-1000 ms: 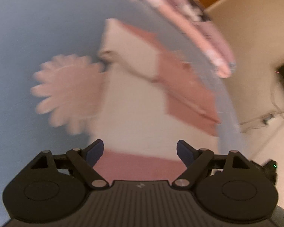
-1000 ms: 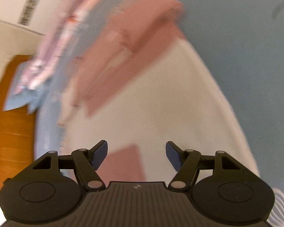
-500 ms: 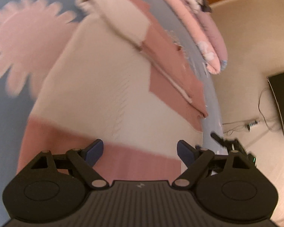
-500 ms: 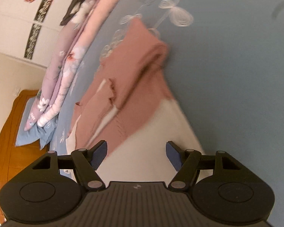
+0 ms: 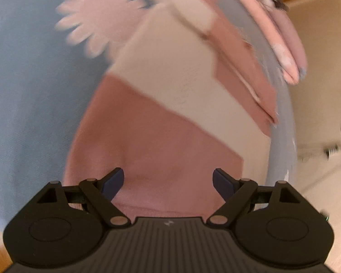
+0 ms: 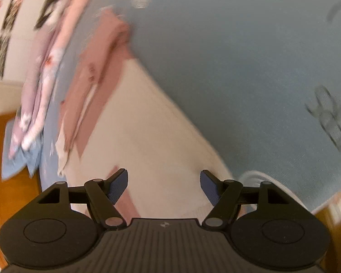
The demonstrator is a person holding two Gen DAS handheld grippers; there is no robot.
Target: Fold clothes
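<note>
Both grippers now hang nearer the hem of the pink-and-cream knitted sweater (image 5: 170, 86), which lies flat on the pale blue bedsheet (image 5: 22, 91). The left gripper (image 5: 168, 182) and right gripper (image 6: 163, 184) gape empty. Sleeves look folded in; the body fold remains.

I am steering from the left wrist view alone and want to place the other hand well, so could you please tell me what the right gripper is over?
Observer: The right gripper is over the cream part of the sweater, jaws open, nothing between them.
Operator: Thank you. Is there bare bed beside it?
Observer: Yes, plain blue bedsheet lies to the right of the sweater's edge in that view.
Operator: And anything on the other side?
Observer: A blue pillow lies at the far left, against a wooden headboard.
</note>
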